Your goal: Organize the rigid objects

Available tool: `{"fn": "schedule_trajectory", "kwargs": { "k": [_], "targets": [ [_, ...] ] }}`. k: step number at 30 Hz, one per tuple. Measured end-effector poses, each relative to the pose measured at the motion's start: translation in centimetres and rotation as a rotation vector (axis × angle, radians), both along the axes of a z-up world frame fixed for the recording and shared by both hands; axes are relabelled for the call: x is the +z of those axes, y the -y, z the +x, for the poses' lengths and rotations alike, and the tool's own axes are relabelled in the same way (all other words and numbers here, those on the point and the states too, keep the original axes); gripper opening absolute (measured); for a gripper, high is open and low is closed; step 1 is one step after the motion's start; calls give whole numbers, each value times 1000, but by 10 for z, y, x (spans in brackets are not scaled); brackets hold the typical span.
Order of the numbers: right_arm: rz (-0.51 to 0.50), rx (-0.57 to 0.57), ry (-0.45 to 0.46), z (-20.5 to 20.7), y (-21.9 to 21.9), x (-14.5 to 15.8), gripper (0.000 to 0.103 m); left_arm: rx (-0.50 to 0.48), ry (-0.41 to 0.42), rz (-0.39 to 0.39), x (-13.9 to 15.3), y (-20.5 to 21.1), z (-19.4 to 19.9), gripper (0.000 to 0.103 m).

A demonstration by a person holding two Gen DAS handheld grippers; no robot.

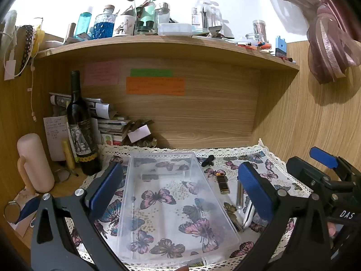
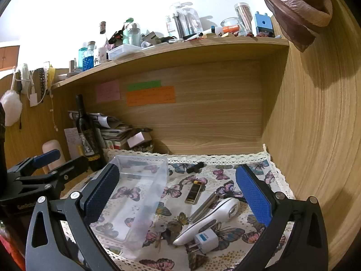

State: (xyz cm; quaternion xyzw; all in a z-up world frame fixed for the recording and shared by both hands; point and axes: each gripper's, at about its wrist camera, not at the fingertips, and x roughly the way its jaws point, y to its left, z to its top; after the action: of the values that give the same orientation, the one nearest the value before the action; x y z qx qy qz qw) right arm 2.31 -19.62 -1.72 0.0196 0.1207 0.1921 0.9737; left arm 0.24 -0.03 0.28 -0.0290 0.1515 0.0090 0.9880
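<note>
We hold both claws above the desk (image 2: pixel 279 180), which is covered by a butterfly cloth. The loose things lie right of the clear box (image 1: pixel 171 203): a gold lighter (image 2: pixel 193 194), a metal tube (image 2: pixel 204 205), a white handheld device (image 2: pixel 212 220), a plug adapter (image 2: pixel 206 240) and a small black part (image 2: pixel 195 167). They are directly ahead of the right claw (image 2: pixel 178 201), between its pads, so we judge this hand is nearer. The device and the tube lie diagonally, from near-left to far-right. The box lies ahead of the left claw (image 1: pixel 180 189), its long axis pointing away from us. Both claws are wide open and hold nothing. The box seems empty.
</note>
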Motion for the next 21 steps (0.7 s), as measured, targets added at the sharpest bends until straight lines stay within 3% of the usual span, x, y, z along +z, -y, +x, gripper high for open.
{"fn": "schedule_trajectory", "kwargs": {
  "k": [21],
  "targets": [
    [-2, 1, 4, -2, 0, 2, 103, 4, 17, 0, 1, 0, -4, 103]
  ]
}}
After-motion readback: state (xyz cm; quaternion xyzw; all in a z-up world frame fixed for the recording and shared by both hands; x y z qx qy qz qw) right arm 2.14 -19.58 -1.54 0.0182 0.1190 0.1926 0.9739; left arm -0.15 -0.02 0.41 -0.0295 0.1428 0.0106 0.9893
